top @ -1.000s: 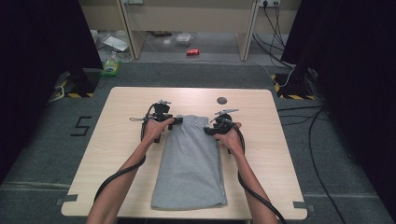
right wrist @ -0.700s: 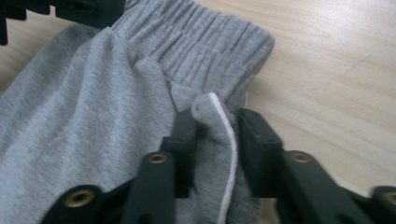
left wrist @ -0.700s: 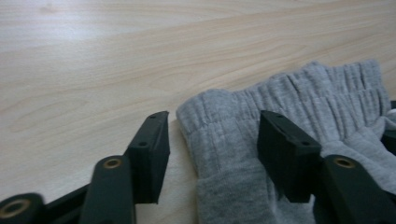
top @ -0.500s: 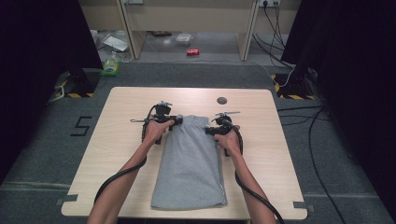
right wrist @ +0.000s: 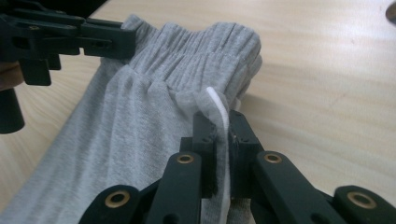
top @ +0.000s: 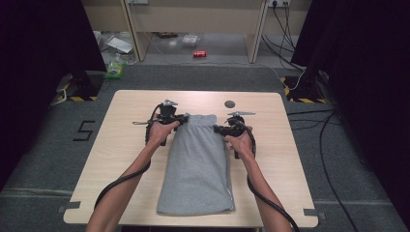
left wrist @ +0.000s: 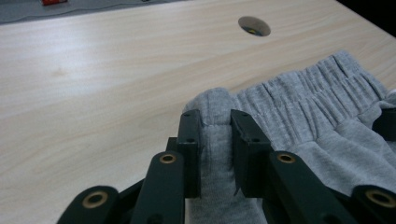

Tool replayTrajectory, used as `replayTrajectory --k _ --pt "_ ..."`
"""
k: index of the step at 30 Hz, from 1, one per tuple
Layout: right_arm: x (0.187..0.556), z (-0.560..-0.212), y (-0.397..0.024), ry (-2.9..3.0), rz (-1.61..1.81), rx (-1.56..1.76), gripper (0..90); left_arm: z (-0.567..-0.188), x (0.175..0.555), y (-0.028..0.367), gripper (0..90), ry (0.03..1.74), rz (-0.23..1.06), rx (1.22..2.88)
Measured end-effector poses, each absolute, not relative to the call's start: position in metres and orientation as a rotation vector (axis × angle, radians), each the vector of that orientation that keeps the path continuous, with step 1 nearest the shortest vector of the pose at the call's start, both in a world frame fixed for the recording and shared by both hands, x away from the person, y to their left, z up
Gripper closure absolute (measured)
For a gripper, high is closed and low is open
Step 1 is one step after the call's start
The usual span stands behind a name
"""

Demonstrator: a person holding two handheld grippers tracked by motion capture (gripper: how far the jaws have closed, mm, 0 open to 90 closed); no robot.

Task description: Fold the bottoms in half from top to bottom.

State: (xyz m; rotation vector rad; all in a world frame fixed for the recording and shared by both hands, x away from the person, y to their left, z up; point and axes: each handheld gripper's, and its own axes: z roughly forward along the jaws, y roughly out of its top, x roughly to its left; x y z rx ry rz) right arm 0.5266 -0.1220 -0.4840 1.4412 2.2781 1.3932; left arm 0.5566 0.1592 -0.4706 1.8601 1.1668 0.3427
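At the far end of the wooden table [top: 130,159], grey sweat shorts [top: 198,169] lie flat, elastic waistband [left wrist: 308,93] away from the person. The left gripper [left wrist: 215,135], jaws just closing, pinches one waistband corner; the right gripper [right wrist: 223,135] is clamped on the other. Soft, light, limp jersey will sag between grips, so the thick gathered waistband looks the surest hold.
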Motion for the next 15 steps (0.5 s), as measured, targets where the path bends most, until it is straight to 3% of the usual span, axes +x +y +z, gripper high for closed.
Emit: replayTrajectory --k 15 --pt "0.51 -0.451 -0.131 2.251 1.556 1.268 84.0 -0.426 0.526 0.174 74.1 1.012 0.386 1.831"
